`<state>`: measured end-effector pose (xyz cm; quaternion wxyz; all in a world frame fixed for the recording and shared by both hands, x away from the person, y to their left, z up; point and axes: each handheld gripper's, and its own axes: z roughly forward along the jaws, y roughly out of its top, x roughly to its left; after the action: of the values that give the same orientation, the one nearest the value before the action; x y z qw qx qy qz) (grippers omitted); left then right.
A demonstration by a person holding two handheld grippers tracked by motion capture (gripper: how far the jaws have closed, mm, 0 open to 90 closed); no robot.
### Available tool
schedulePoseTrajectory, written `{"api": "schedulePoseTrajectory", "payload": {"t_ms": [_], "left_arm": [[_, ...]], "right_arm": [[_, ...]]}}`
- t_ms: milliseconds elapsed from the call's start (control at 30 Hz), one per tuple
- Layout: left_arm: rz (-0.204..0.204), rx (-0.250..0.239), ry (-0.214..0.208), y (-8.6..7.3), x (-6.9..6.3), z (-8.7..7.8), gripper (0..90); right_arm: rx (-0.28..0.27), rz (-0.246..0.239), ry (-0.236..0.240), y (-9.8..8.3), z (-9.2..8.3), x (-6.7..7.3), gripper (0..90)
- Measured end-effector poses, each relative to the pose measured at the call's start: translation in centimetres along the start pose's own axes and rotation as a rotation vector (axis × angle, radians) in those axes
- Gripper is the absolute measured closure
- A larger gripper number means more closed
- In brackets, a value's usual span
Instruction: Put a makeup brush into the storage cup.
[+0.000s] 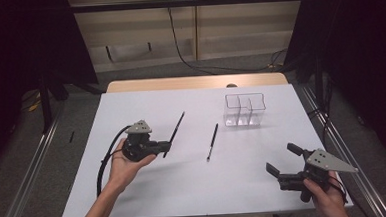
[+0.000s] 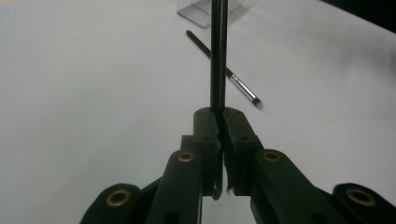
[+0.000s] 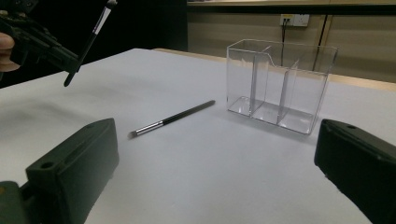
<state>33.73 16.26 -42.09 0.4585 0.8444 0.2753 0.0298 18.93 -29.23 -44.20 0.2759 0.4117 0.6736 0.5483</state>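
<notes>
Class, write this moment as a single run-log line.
left gripper: shut on held brush, lifted | right gripper: open, holding nothing | second brush: lying on table | clear organizer: no brushes inside

worktop (image 1: 195,188): plain white, tan edge at far side | left tool (image 1: 164,148): black body, brass rivets, grey plate | right tool (image 1: 283,160): black, grey plate | held brush (image 1: 174,132): black handle, silver ferrule | lying brush (image 1: 212,142): black handle, silver ferrule, dark tip | organiser (image 1: 244,110): clear, colourless | floor (image 1: 38,161): grey
</notes>
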Motion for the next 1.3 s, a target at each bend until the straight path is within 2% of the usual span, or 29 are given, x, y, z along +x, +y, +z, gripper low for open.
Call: {"api": "schedulePoseTrajectory", "payload": {"t_ms": [100,167,233,333,400,533,800,833,900,1000,1033,1300], "left_arm": [[0.02,-0.071,0.011,-0.2,-0.2,-0.1,84.7],[0.032,-0.093,0.015,-0.1,-0.4,-0.1,84.7],[0.024,-0.14,-0.003,-0.3,-0.5,0.0,84.7],[0.026,-0.158,-0.015,-0.3,-0.5,0.0,84.7],[0.015,-0.192,-0.021,-0.4,-0.5,0.0,84.7],[0.007,-0.238,-0.001,-0.4,-0.5,-0.4,84.7],[0.002,-0.255,-0.022,-0.3,-0.6,-0.6,84.7],[-0.008,-0.26,-0.035,-0.3,-0.7,-0.6,84.7],[-0.007,-0.261,-0.037,-0.3,-0.8,-0.5,84.7],[-0.01,-0.258,-0.042,-0.3,-1.1,-0.1,84.7],[-0.003,-0.253,-0.051,-0.2,-1.3,0.1,84.7],[0.013,-0.261,-0.075,0.1,-2.1,0.4,84.7]], "right_arm": [[-0.003,-0.002,0.004,0.0,0.0,0.1,0.0],[-0.001,-0.005,0.004,0.0,0.0,0.1,0.0],[-0.001,-0.004,0.004,0.0,0.0,0.1,0.0],[-0.001,-0.004,0.005,0.0,0.0,0.1,0.0],[-0.003,-0.005,0.01,0.0,0.0,0.1,0.0],[-0.007,-0.011,0.018,0.1,-0.1,0.2,0.0],[-0.018,0.011,0.023,0.2,0.0,0.3,0.0],[-0.018,0.006,0.027,0.2,0.1,0.3,0.0],[-0.02,0.004,0.035,0.2,0.1,0.3,0.0],[-0.019,0.002,0.068,0.2,0.3,0.6,0.0],[-0.024,-0.001,0.093,0.3,0.5,0.8,0.0],[-0.023,0.006,0.113,0.9,1.5,1.4,0.0]]}}
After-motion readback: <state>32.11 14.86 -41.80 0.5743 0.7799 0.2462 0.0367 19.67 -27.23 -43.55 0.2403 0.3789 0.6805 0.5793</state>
